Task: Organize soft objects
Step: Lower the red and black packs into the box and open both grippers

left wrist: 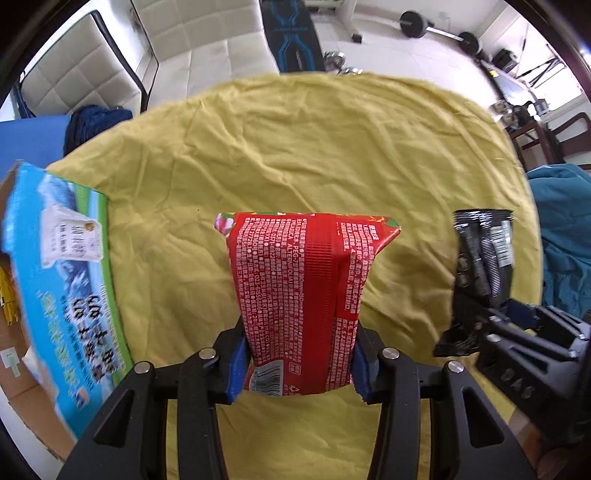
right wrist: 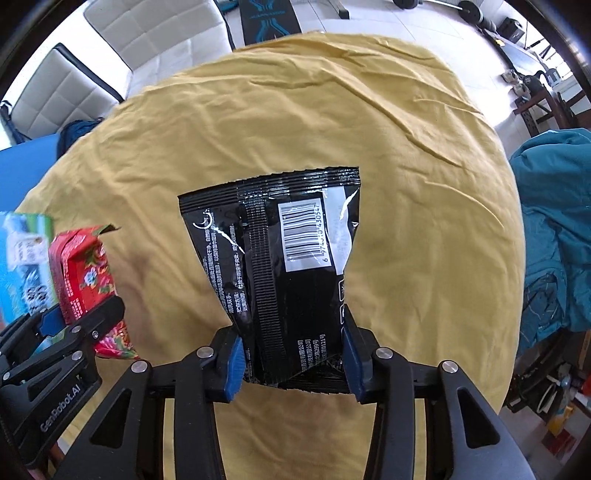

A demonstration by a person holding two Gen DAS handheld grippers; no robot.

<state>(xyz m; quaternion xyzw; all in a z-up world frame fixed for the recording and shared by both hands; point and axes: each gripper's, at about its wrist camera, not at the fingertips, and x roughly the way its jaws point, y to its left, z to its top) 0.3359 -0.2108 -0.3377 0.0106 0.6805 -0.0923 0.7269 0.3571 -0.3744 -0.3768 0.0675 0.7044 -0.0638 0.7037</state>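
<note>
My left gripper (left wrist: 300, 363) is shut on a red soft packet (left wrist: 303, 295) with white print, held above the yellow cloth (left wrist: 295, 155). My right gripper (right wrist: 293, 363) is shut on a black soft packet (right wrist: 280, 258) with a barcode, also above the cloth. The black packet and right gripper show at the right of the left wrist view (left wrist: 484, 258). The red packet shows at the left of the right wrist view (right wrist: 88, 273), with the left gripper beside it.
An open cardboard box with a blue and green printed flap (left wrist: 62, 273) stands at the left edge of the cloth-covered round table. A white chair (left wrist: 96, 66) is behind it. Teal fabric (right wrist: 554, 229) lies at the right. Barbells (left wrist: 436, 27) lie on the floor.
</note>
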